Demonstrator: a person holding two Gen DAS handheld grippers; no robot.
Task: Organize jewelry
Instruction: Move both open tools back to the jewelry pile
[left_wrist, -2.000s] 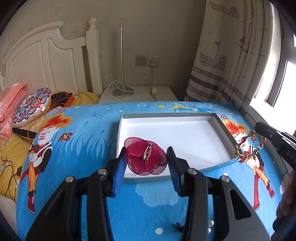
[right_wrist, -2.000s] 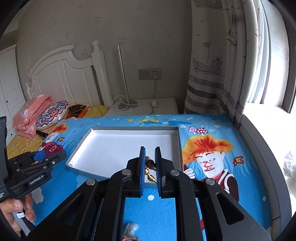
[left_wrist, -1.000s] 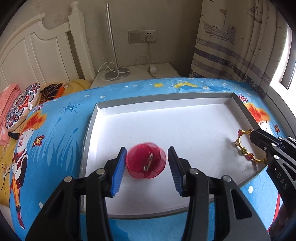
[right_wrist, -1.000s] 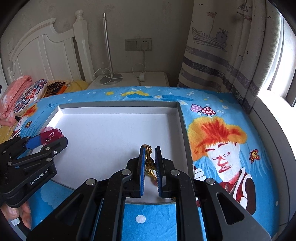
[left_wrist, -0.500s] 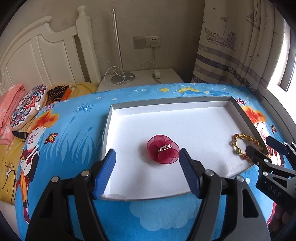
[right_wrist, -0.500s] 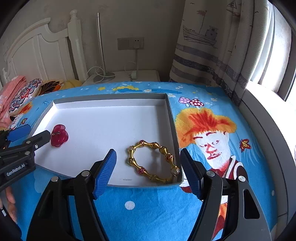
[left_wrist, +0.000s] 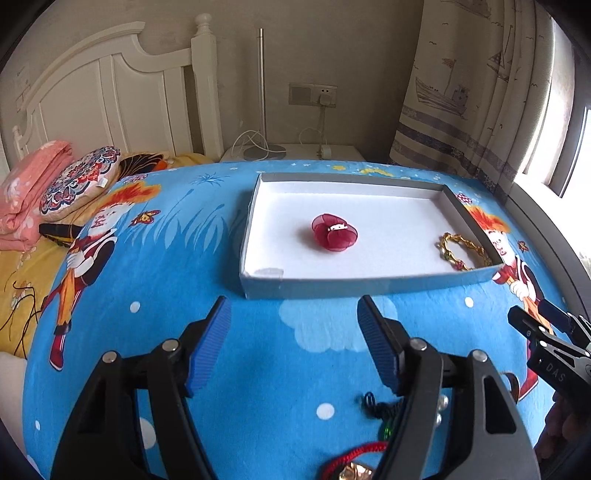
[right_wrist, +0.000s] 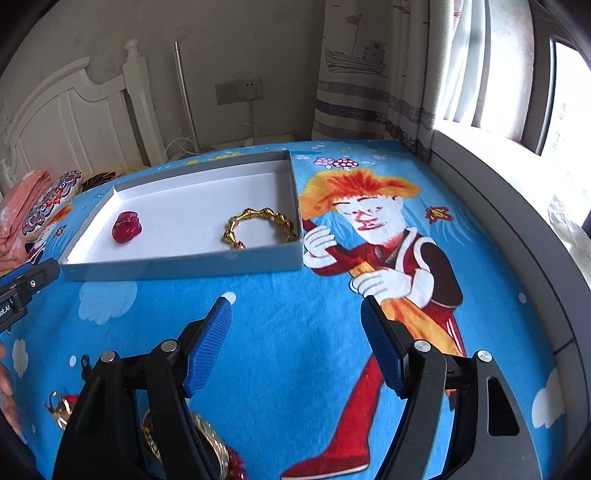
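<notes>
A shallow grey tray with a white floor lies on the blue cartoon bedspread. Inside it rest a red fabric flower brooch toward the left and a gold beaded bracelet at the right wall. My left gripper hangs open over the bedspread, short of the tray's near wall, with nothing between its pads. My right gripper is likewise back from the tray, its jaws opening and empty. The brooch and bracelet show there too. More loose jewelry lies under my grippers, partly hidden.
A black cord, pearls and a red cord sit on the bedspread near me. Pillows and a white headboard are at the far left. A nightstand stands behind the bed. Curtain and window ledge line the right.
Both grippers opened and let go: the brooch and the bracelet now lie in the tray. Both hands have since pulled back toward me, so the tray looks farther away.
</notes>
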